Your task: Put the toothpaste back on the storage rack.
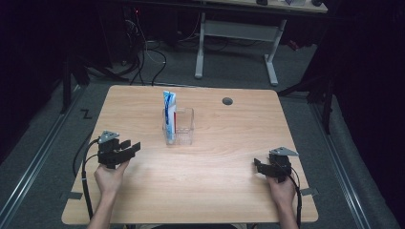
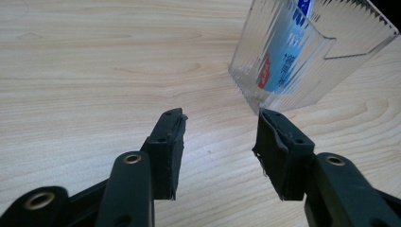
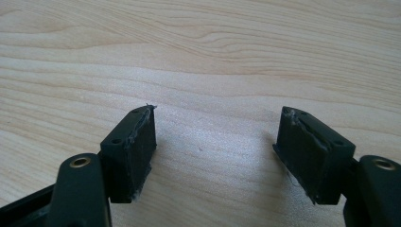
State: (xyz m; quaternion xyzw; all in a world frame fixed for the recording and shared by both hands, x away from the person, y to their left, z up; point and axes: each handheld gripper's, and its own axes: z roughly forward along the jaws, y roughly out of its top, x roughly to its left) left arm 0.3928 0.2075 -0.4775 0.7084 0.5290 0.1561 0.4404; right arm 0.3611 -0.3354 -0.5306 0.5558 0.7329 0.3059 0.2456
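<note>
Toothpaste box (image 1: 169, 107) in the clear holder (image 1: 184, 128) looks light, crushable; grip its top gently. Left gripper (image 1: 128, 148) and right gripper (image 1: 259, 165) both gape empty.

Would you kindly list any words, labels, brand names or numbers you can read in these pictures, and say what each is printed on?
None can be read.
Blue and white tube, standing in the clear ribbed holder: its print is too small in the high view.
Same tube through the holder's ribs in the left gripper view: blue characters and a red patch, too distorted to quote.
Wooden table: no text.
</note>
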